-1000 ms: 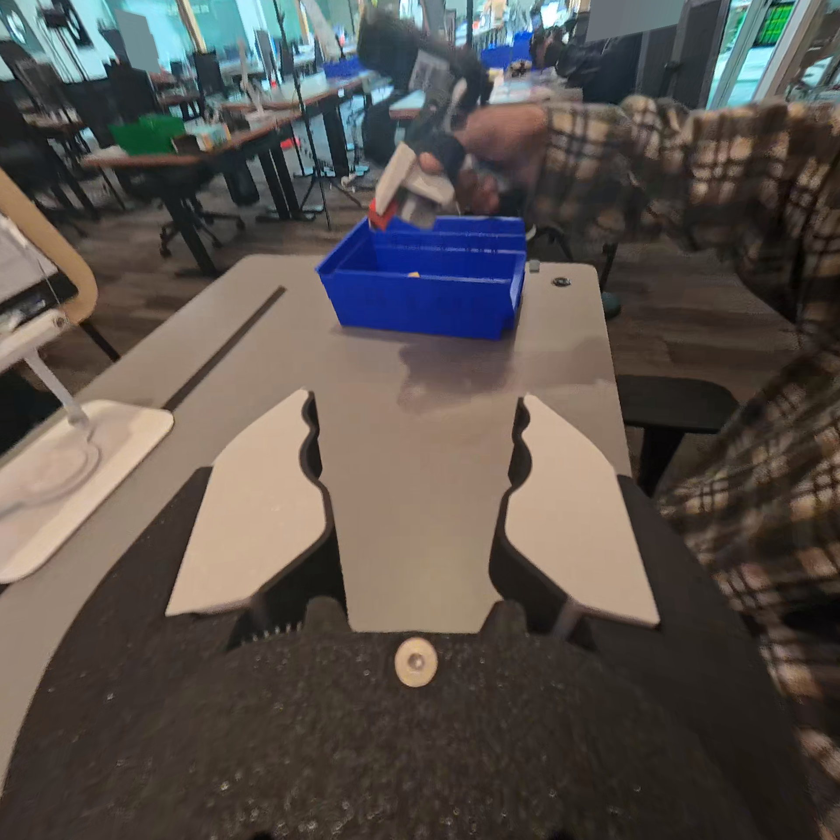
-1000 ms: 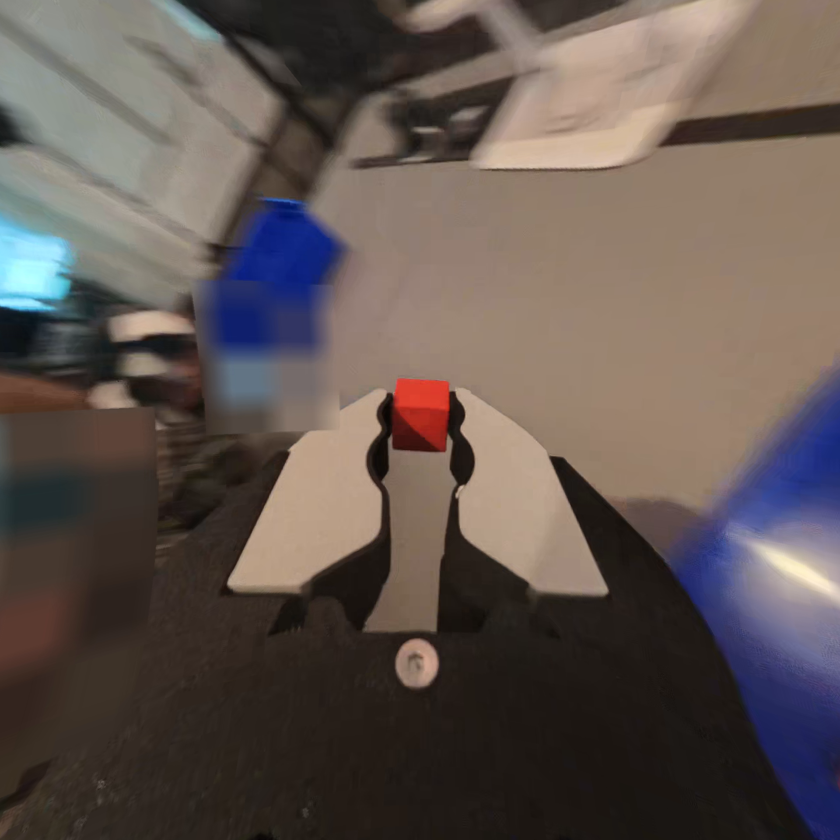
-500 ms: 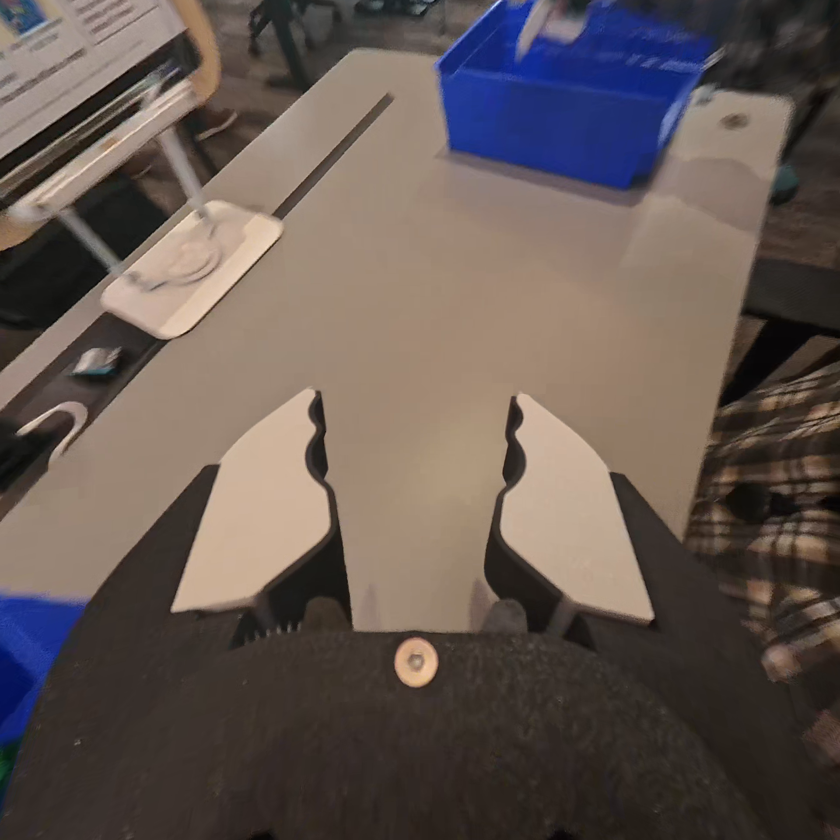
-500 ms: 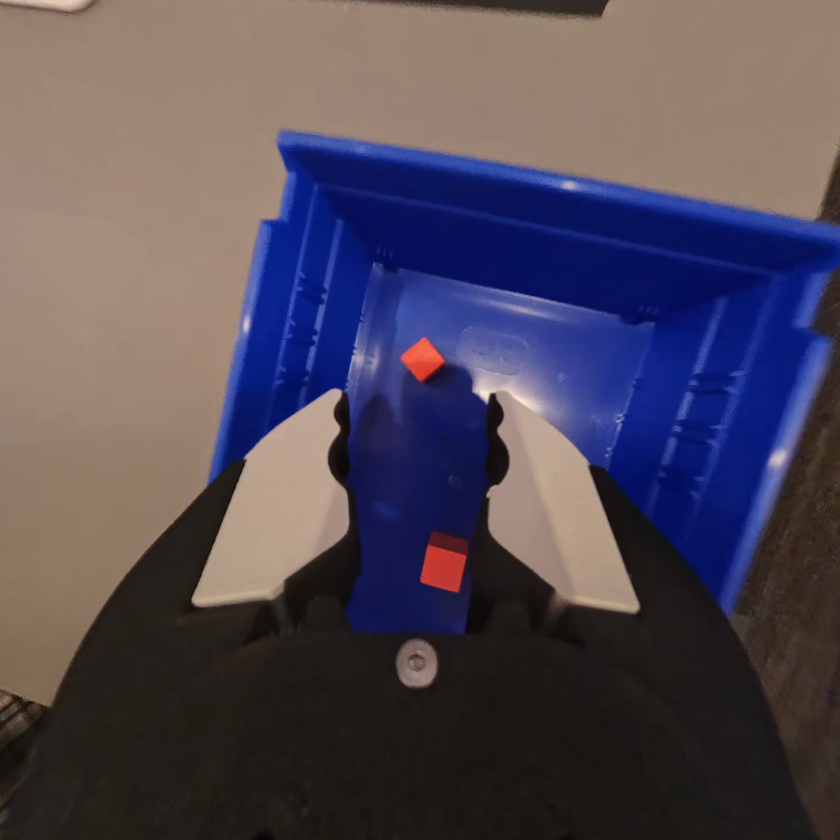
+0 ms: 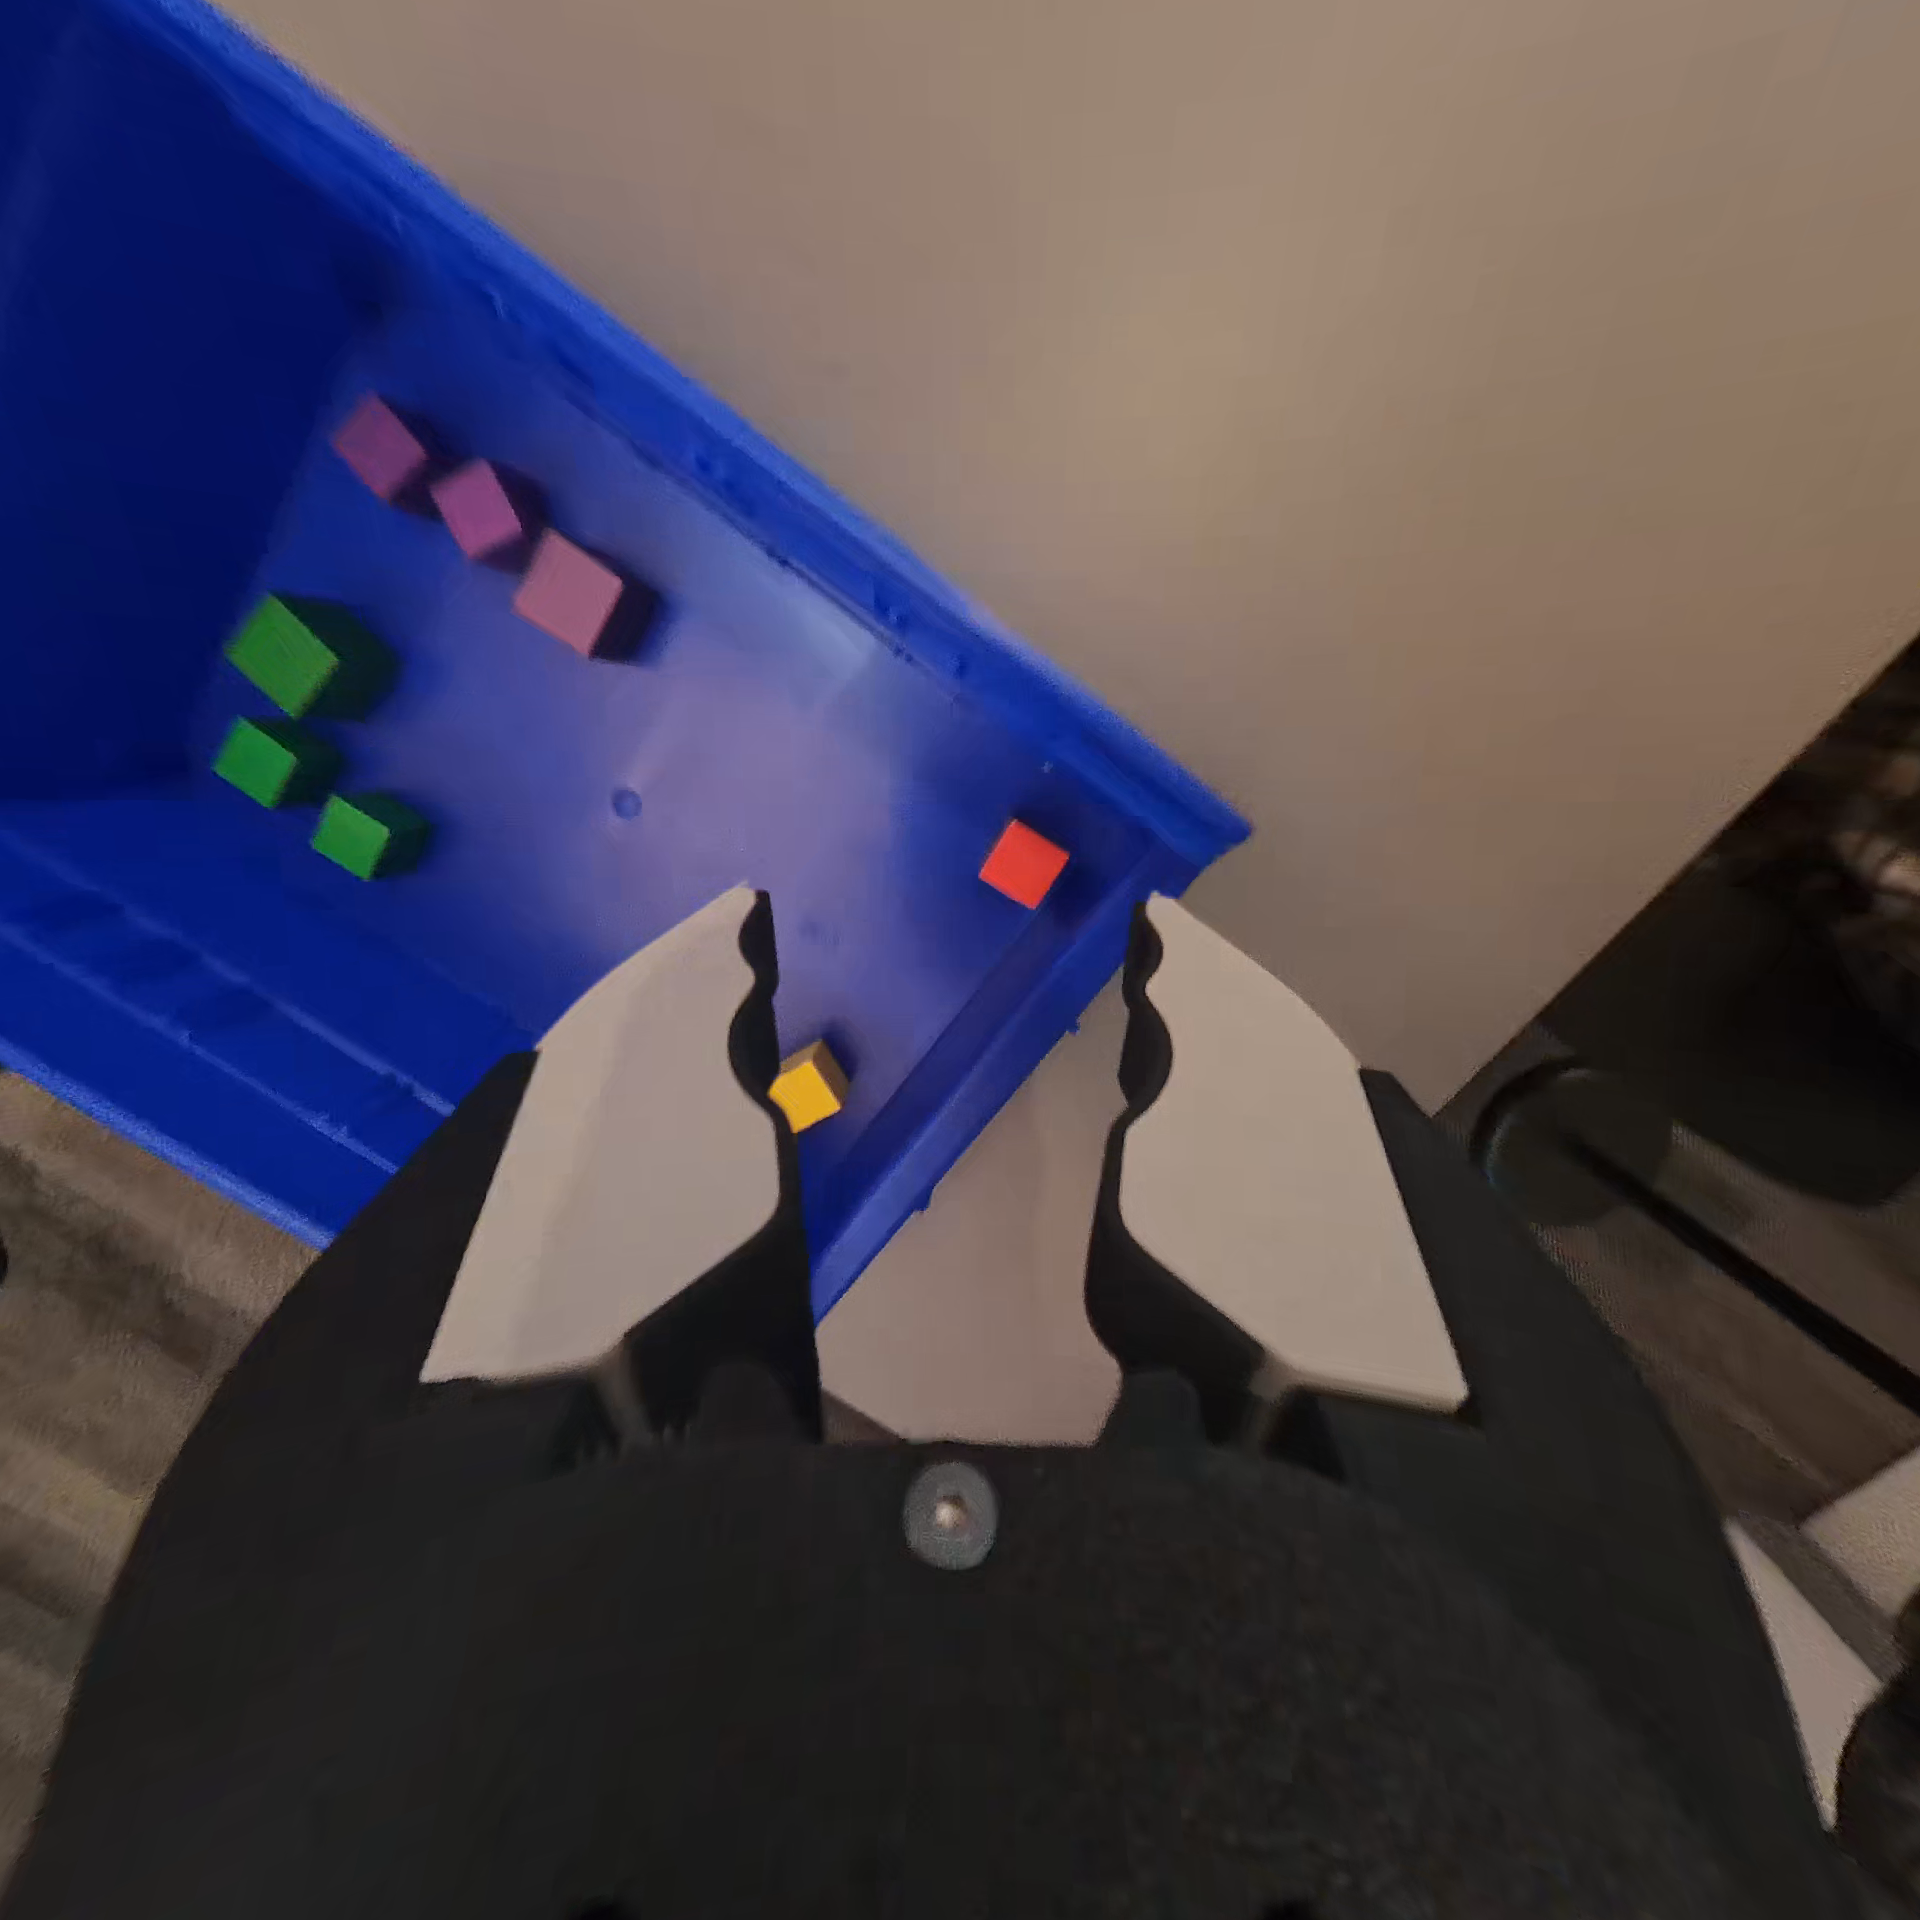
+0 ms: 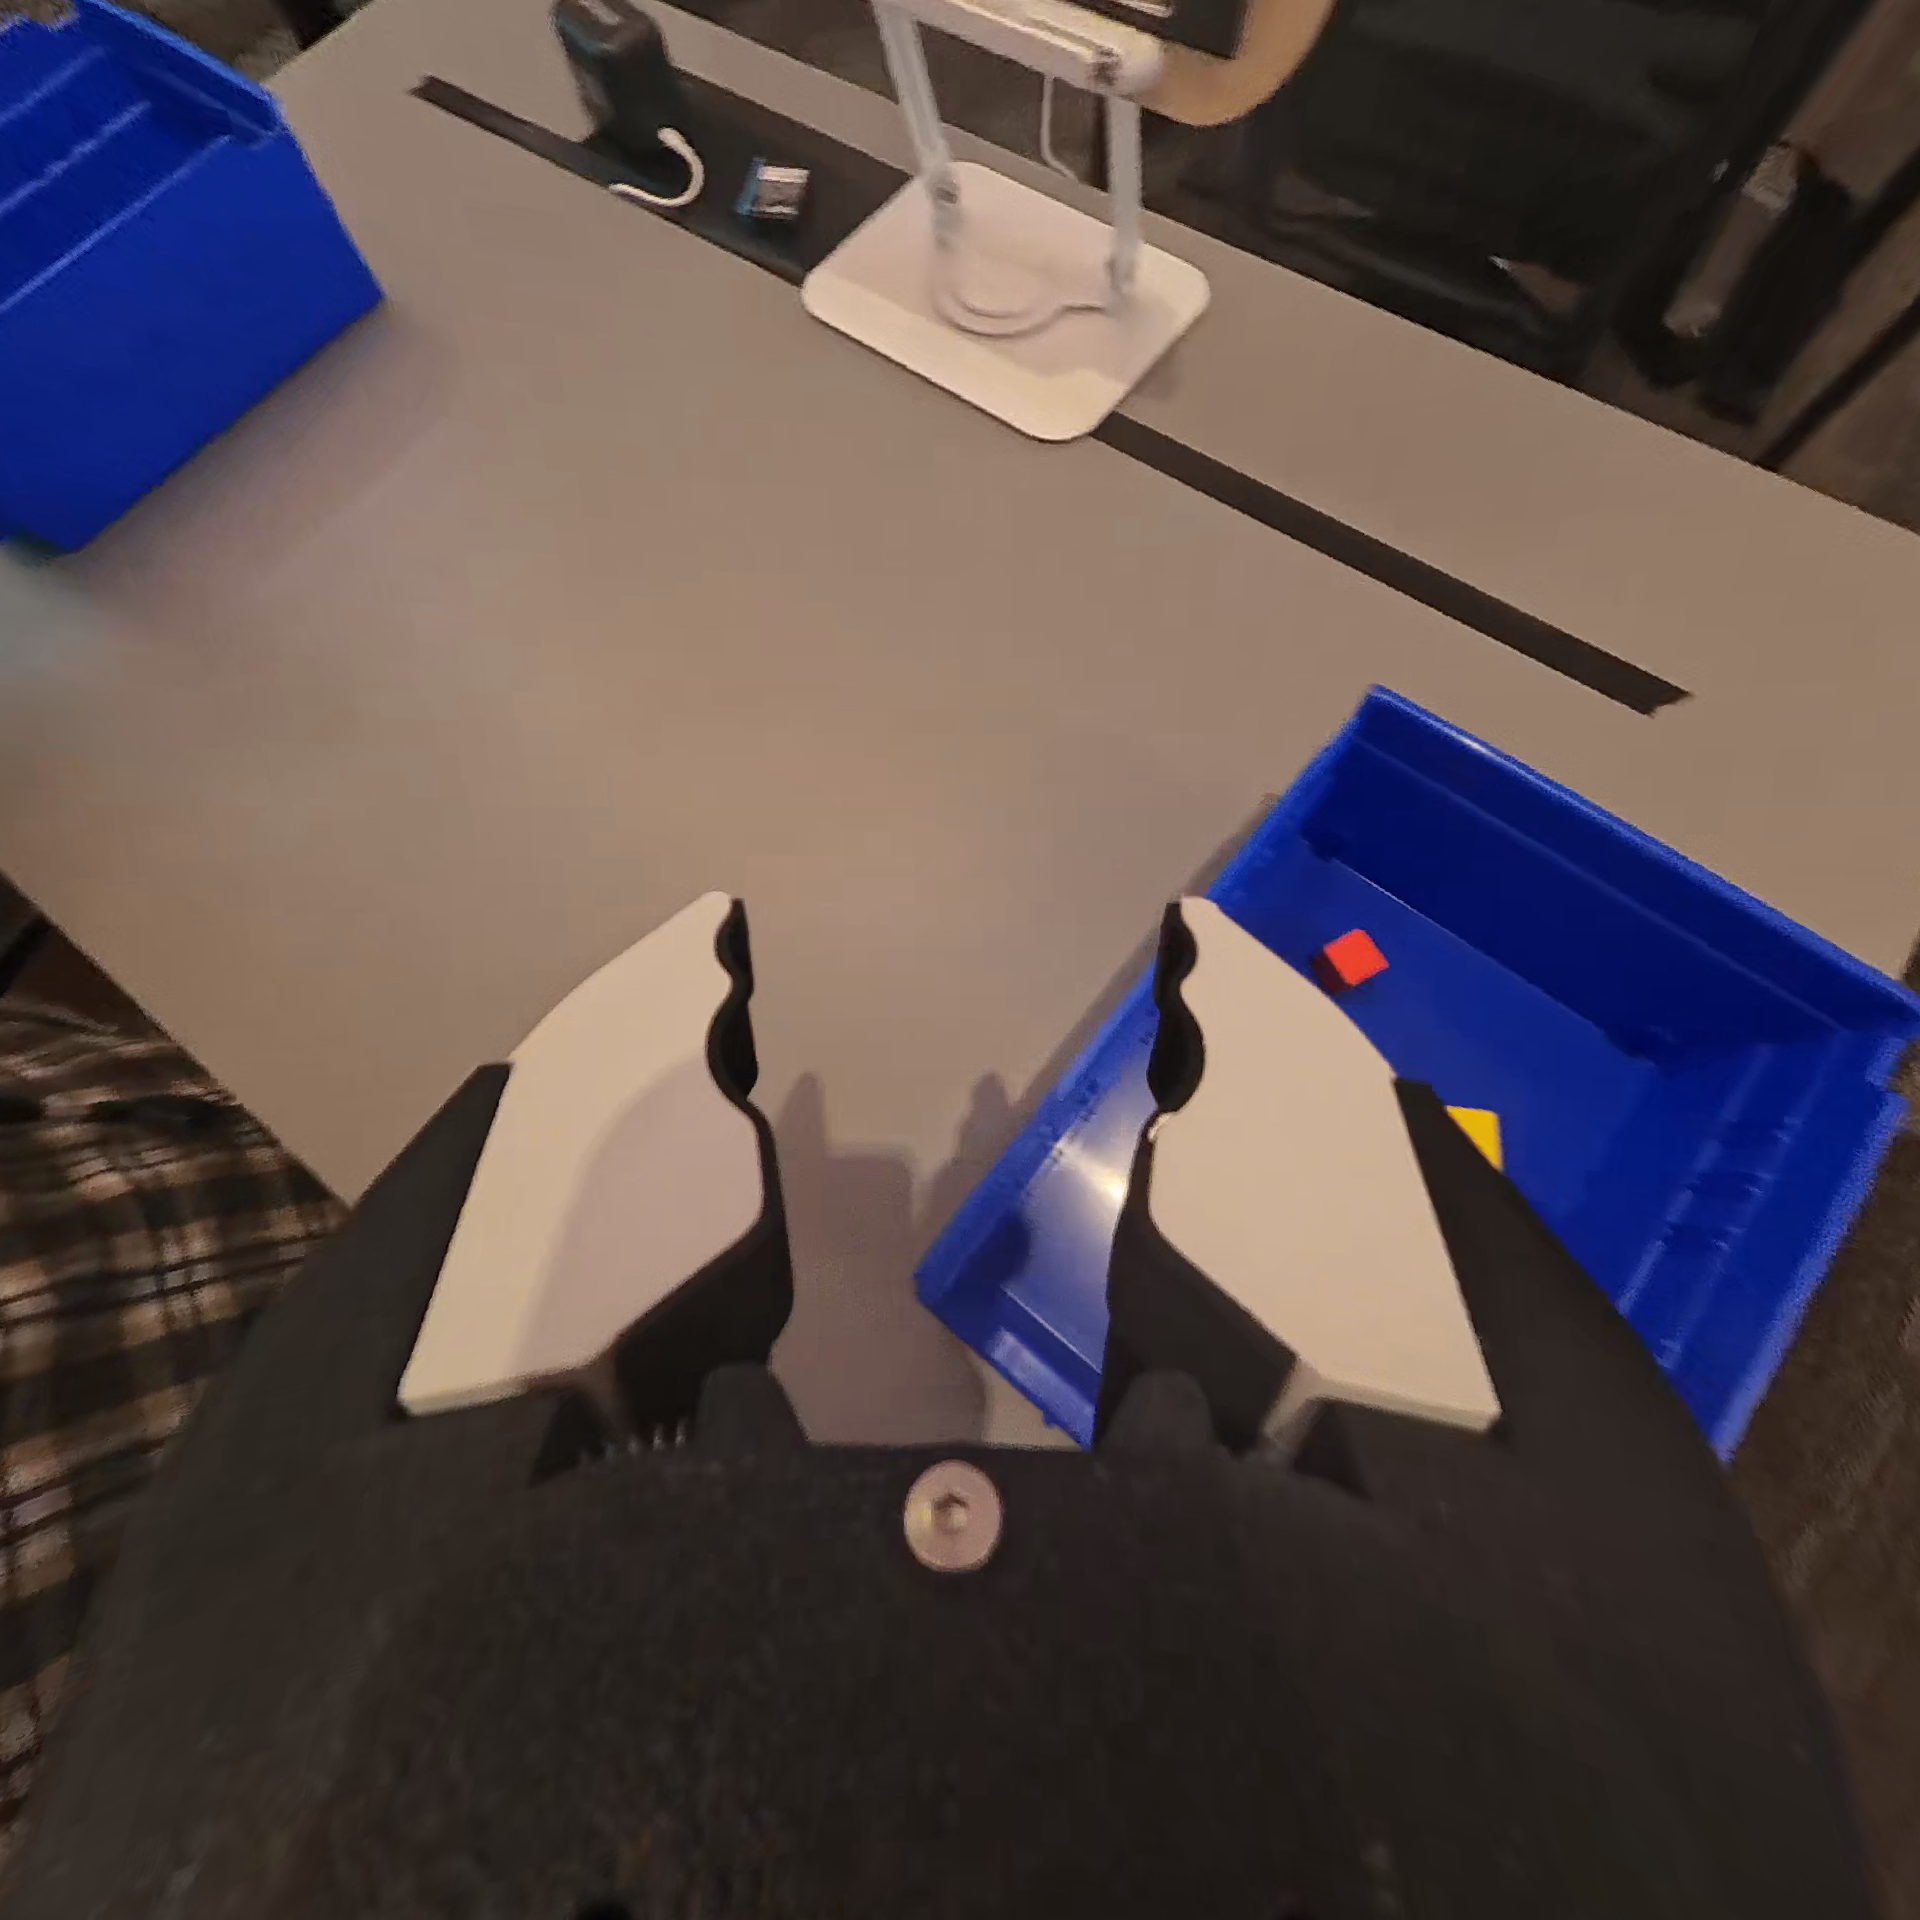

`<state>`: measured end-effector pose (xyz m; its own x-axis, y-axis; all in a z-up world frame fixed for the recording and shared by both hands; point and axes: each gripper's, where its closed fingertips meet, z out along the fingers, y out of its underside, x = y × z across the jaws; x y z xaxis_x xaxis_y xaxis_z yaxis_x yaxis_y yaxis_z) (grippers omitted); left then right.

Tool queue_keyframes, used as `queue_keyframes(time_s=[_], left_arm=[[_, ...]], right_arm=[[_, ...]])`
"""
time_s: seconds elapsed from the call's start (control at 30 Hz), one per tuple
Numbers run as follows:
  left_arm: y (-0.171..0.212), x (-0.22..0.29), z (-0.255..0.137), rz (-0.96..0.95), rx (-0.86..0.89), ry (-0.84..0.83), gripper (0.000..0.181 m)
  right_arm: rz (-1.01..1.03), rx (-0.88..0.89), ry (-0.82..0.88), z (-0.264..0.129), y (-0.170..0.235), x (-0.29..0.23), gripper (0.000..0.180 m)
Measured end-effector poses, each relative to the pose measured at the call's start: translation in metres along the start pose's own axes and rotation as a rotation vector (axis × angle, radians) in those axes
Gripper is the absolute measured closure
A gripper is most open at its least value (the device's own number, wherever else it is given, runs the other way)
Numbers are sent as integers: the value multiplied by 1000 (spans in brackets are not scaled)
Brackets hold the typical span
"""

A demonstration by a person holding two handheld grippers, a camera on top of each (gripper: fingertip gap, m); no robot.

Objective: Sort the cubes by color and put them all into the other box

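In the left wrist view a blue box [image 5: 582,343] holds three purple cubes [image 5: 569,594], three green cubes [image 5: 283,655], a red cube [image 5: 1023,862] and a yellow cube [image 5: 805,1086]. My left gripper [image 5: 945,914] is open and empty above that box's near right corner, with the yellow cube just inside its left finger. In the right wrist view my right gripper [image 6: 951,914] is open and empty above the grey table [image 6: 727,644]. A second blue box [image 6: 1662,1143] to its right holds a red cube [image 6: 1354,956] and a yellow cube [image 6: 1475,1132], partly hidden by the right finger.
Another blue box [image 6: 156,312] stands at the far left of the table. A white stand base [image 6: 1008,301], a black strip [image 6: 1351,551] and small dark devices [image 6: 623,73] lie at the back. A plaid sleeve [image 6: 104,1195] is at the left. The table edge and floor [image 5: 1714,1039] are at the right.
My right gripper let the red cube go into the box and has drawn back to the left of it. My left gripper has swung from facing across the table to down over the box of cubes.
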<state>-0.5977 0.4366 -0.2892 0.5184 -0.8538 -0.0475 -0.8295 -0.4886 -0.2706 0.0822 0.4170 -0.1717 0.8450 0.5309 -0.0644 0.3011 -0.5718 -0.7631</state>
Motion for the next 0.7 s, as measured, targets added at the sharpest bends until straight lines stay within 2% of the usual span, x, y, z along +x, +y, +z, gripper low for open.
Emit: queue_keyframes(time_s=[0.27, 0.47, 0.7], left_arm=[[57, -49, 37, -324, -238, -166, 115], [89, -52, 51, -219, -433, -162, 115], [101, -57, 70, -113, -501, -99, 125]], right_arm=[[-41, -52, -59, 14, -5, -45, 106], [-69, -67, -97, 22, -16, -61, 106], [-84, -59, -109, 19, -20, -69, 105]])
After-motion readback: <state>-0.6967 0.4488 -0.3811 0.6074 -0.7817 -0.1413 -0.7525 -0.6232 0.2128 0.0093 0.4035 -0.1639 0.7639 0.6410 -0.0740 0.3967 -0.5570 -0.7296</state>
